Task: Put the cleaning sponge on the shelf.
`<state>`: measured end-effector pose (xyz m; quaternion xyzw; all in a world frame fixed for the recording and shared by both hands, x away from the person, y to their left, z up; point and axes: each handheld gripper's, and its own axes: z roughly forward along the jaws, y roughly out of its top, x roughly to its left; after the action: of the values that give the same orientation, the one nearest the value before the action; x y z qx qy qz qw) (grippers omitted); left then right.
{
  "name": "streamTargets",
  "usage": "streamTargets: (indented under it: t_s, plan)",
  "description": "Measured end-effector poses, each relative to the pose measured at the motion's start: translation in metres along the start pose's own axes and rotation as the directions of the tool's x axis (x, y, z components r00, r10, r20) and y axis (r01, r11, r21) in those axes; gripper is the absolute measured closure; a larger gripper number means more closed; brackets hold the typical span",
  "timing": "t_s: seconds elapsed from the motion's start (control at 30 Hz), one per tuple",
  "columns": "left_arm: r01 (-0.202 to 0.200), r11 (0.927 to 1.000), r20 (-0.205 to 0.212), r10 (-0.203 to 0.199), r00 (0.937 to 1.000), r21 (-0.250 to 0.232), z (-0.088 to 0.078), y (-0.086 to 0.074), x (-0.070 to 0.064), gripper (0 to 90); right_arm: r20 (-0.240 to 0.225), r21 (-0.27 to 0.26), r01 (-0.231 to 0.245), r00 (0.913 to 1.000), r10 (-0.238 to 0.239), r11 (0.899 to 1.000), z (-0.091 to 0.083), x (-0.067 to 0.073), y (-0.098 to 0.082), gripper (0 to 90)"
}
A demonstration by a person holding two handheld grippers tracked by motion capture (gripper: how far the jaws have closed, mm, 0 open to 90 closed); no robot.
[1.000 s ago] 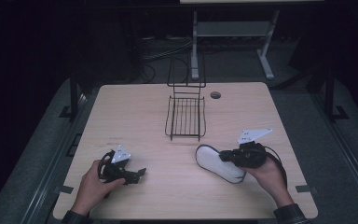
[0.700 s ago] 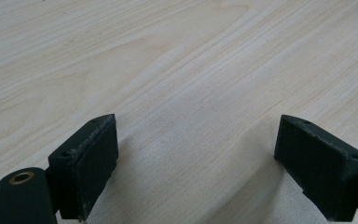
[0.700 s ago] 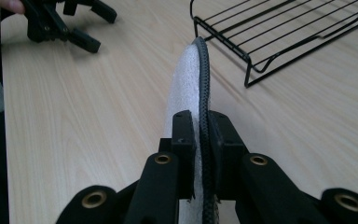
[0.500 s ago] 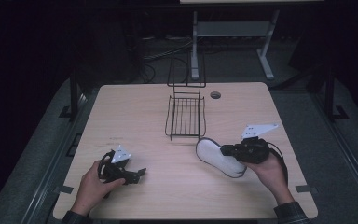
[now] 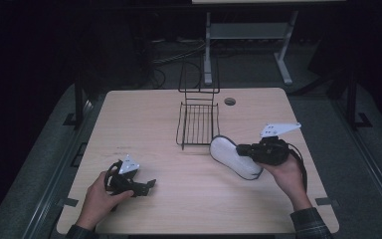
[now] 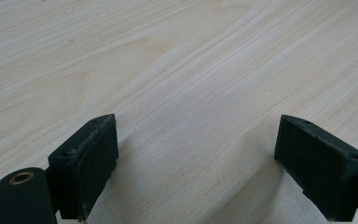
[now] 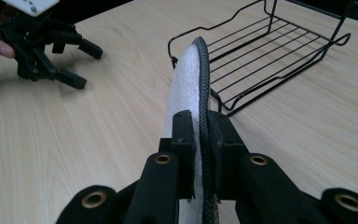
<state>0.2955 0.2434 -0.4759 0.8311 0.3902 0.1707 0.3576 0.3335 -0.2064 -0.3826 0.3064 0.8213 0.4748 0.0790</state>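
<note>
Right gripper (image 7: 199, 140) is clamped on a white insole (image 7: 186, 84) with a dark edge, both pads pinching it near one end; the insole stands on edge between them in the right gripper view and runs away from the gripper toward the wire basket (image 7: 279, 51). In the high view the right gripper (image 5: 246, 150) sits at the right side of the table (image 5: 144, 114), held from below by the right hand (image 5: 287, 174), and the insole (image 5: 231, 155) sticks out to its left, its far tip just beside the near right corner of the wire basket (image 5: 198, 124); can't tell whether they touch. The basket is black, empty, tall back frame on its far side, roughly mid-table. Left gripper (image 5: 148, 184) is at the near left of the table, well apart from insole and basket, in the left hand (image 5: 99, 196). Its jaws stand wide apart with only bare wood between them in the left gripper view (image 6: 196, 168), low over the tabletop.
</note>
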Motion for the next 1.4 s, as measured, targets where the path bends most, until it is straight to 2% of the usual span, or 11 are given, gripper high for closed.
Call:
streamTargets:
  t_s: [0.57,0.97,1.4]
  plan:
    - [-0.001,1.0000,-0.001,0.001,1.0000,0.002,0.000,0.000,0.000,12.6,0.025,-0.051,-0.029,0.9992,0.030,0.998,0.004,-0.014,0.020,81.5]
    - [-0.002,1.0000,0.000,0.002,1.0000,0.004,0.000,0.000,0.000,12.6,0.042,-0.070,-0.035,0.9984,0.038,0.997,0.019,-0.024,0.041,81.5]
    - [-0.004,1.0000,-0.001,0.004,1.0000,0.005,0.000,0.000,0.000,12.6,0.040,-0.085,-0.049,0.9979,0.052,0.995,0.036,-0.035,0.063,81.5]
